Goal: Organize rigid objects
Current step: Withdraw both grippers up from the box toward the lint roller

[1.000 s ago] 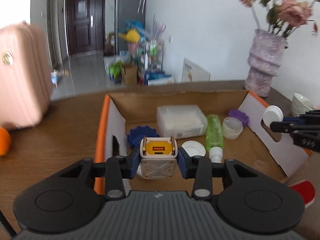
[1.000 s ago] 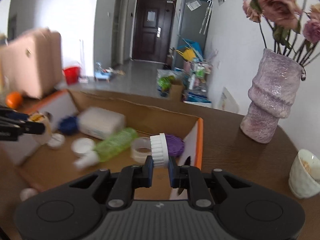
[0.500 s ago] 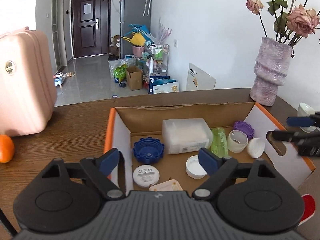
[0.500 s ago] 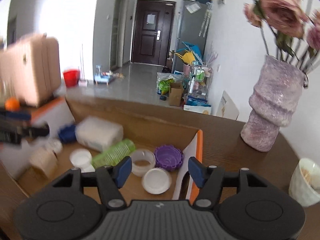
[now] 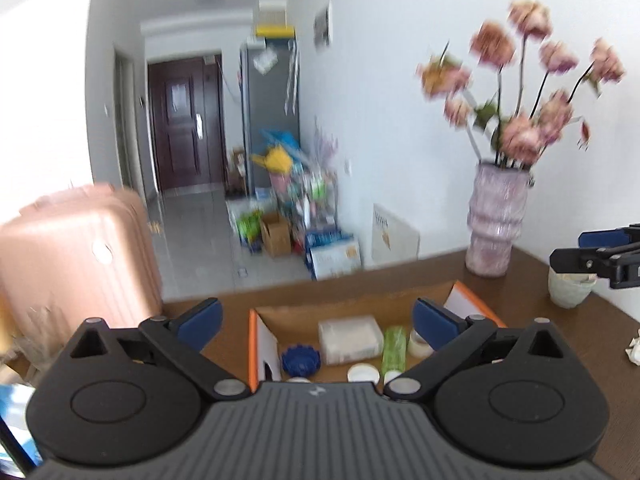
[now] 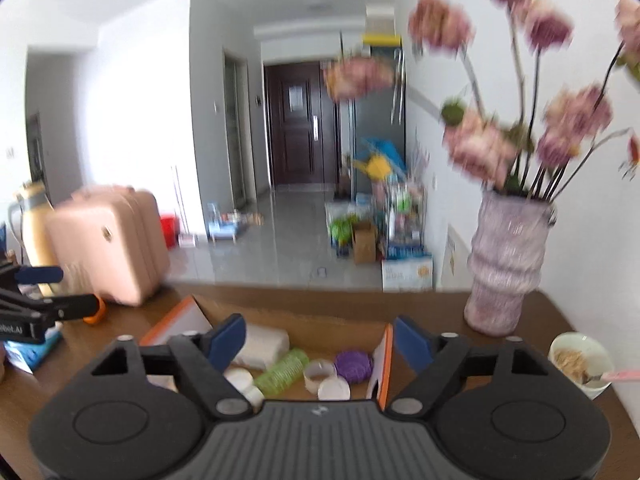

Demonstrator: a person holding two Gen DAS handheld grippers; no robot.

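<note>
Both grippers hang above the brown wooden worktop [image 5: 532, 280] with fingers spread wide. The left gripper [image 5: 316, 318] and right gripper [image 6: 316, 338] have just been opening, nothing between them. Below, the orange-edged cardboard box [image 5: 253, 344] holds a translucent white rectangular tub [image 5: 350, 338], a green ribbed bottle [image 6: 282, 372], a blue toothed lid [image 5: 301, 360], a purple lid [image 6: 353, 366] and white caps [image 6: 334, 390].

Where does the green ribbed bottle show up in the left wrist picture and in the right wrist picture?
Left wrist: green bottle stands low, right of centre, inside the cardboard box, right of the white container.
Right wrist: it lies low, left of centre, beside the clear tape roll.
Shared landmark: the purple vase on the table.
</note>
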